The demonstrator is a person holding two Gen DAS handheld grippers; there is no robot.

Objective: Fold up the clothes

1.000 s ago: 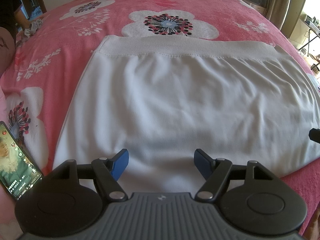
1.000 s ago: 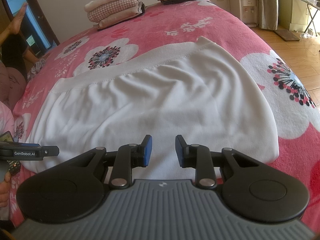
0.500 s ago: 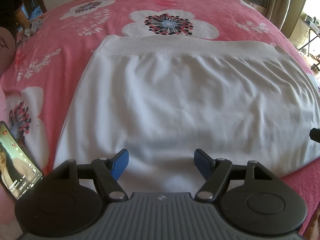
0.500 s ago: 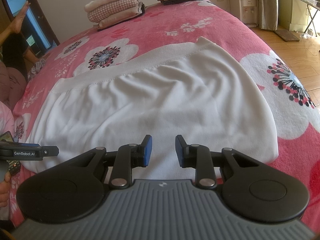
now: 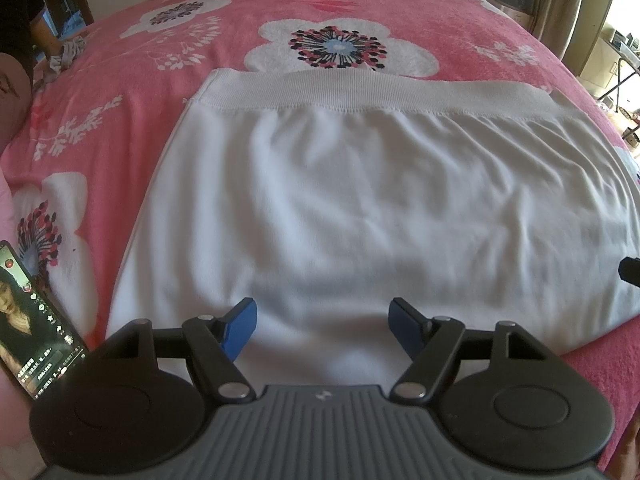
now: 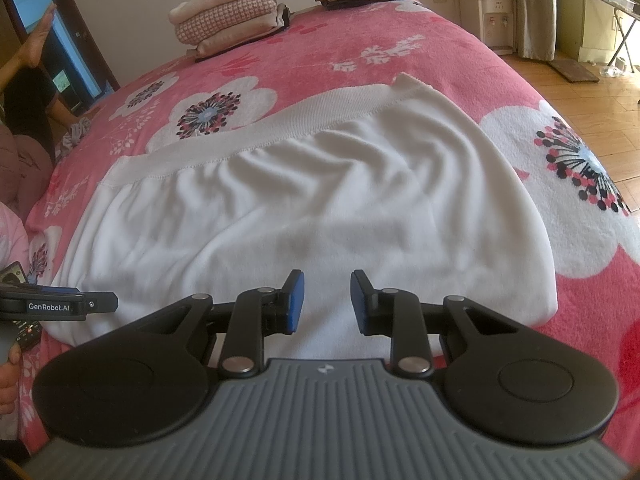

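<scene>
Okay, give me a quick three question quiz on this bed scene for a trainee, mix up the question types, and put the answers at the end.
1. True or false: the left tongs are shut on the white garment.
2. Which end of the garment lies farthest from both tongs? A) ribbed band B) plain folded edge
3. Fill in: the right tongs stand ____ than the left.

Key: 1 false, they are open above the cloth. 2 A. 3 narrower, yet open, with nothing gripped.

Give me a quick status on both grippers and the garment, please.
Left gripper open, right gripper open, narrower gap, both empty above the near edge. White garment flat on the pink bedspread, ribbed band far side. Phone near the left gripper.
</scene>
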